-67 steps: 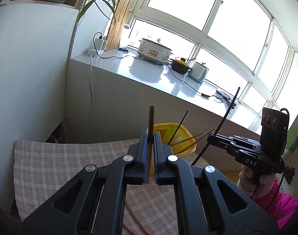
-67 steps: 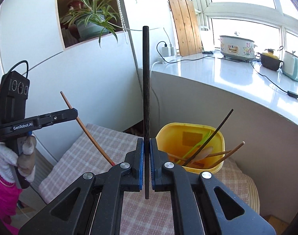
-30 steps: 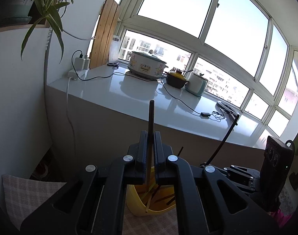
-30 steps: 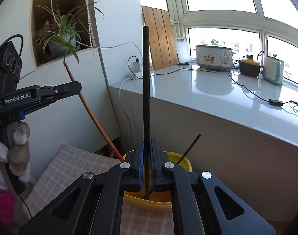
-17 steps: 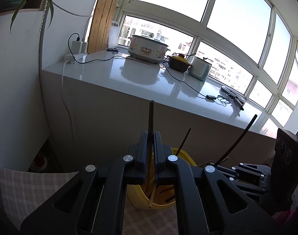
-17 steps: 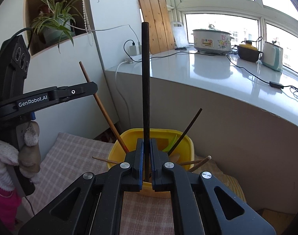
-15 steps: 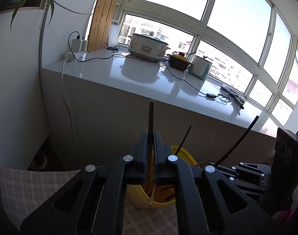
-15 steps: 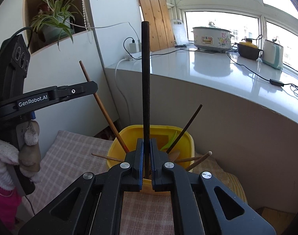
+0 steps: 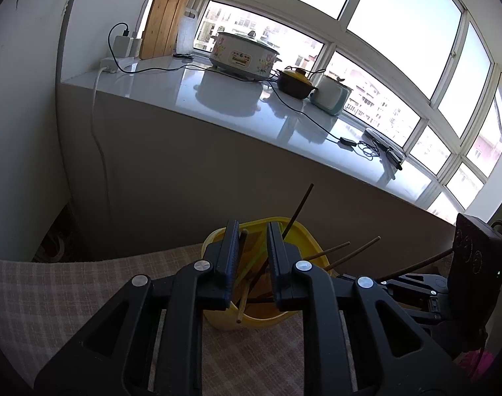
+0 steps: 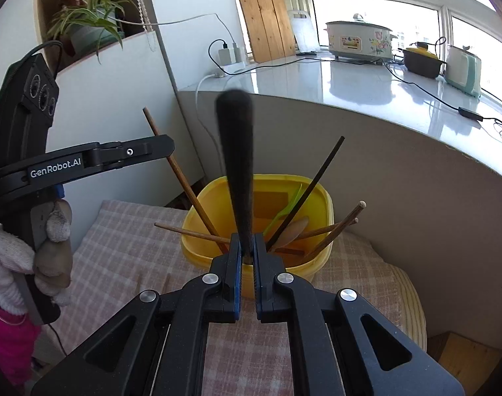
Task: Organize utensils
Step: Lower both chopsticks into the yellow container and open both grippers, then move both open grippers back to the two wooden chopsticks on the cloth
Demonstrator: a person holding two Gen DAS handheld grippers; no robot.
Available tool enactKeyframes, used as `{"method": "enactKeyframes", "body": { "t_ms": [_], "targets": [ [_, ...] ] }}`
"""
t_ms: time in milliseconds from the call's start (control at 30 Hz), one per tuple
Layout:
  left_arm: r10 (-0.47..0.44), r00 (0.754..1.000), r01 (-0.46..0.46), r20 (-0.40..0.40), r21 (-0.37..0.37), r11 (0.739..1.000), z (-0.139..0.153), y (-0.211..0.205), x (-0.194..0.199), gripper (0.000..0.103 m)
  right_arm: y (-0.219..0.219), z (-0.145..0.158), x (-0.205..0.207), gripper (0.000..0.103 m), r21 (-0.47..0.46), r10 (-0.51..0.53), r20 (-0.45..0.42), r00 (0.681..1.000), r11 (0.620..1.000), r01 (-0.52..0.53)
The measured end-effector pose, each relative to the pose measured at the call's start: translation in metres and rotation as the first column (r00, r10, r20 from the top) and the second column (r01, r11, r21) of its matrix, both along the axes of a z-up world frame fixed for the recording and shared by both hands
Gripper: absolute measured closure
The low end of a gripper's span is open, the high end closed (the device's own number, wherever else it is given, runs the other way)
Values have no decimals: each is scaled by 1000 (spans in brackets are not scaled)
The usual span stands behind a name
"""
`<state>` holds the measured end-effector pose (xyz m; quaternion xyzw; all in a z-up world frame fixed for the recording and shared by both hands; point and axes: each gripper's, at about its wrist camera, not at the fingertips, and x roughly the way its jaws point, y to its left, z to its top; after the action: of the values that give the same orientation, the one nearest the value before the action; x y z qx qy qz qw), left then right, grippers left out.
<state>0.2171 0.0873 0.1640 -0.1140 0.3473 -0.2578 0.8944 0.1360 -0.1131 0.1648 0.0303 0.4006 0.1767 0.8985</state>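
Note:
A yellow tub (image 10: 194, 250) stands on a checked cloth (image 10: 118, 247) and holds several chopsticks, a green spoon (image 10: 288, 206) and a wooden spoon (image 10: 292, 227). My right gripper (image 10: 247, 247) is shut on a black chopstick (image 10: 239, 178), just in front of the tub's near rim; the stick leans back toward the camera. My left gripper (image 9: 251, 241) hangs over the tub (image 9: 308, 239) with its jaws opening. A brown chopstick (image 9: 241, 264) stands loose in the gap, against the left pad. From the right wrist view that brown chopstick (image 10: 181, 181) slants down into the tub past the left gripper (image 10: 166, 147).
A white counter (image 10: 366, 92) rises right behind the tub, with a cooker (image 10: 358, 41), pots and cables on it. A white wall unit with a plant (image 10: 89, 23) stands to the left. Two loose chopsticks (image 10: 166, 280) lie on the cloth before the tub. A gloved hand (image 10: 16, 264) holds the left gripper.
Both grippers have sunk toward the tub. The left jaws have parted and the brown chopstick has slid lower between them. The black chopstick now tips toward the right camera.

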Motion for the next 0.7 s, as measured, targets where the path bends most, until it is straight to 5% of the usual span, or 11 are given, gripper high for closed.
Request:
{"method": "enactKeyframes", "body": {
  "t_ms": [167,700],
  "targets": [
    [8,1000,-8,23,-1,1000,4,7,-9,78,-4,-1,-7,84,9,-8,-5,1000,1000,8],
    [57,998,-58,35,43,997,-4,51,-53,78,5,18,-32,79,-14,-4,80,997,1000,6]
  ]
}}
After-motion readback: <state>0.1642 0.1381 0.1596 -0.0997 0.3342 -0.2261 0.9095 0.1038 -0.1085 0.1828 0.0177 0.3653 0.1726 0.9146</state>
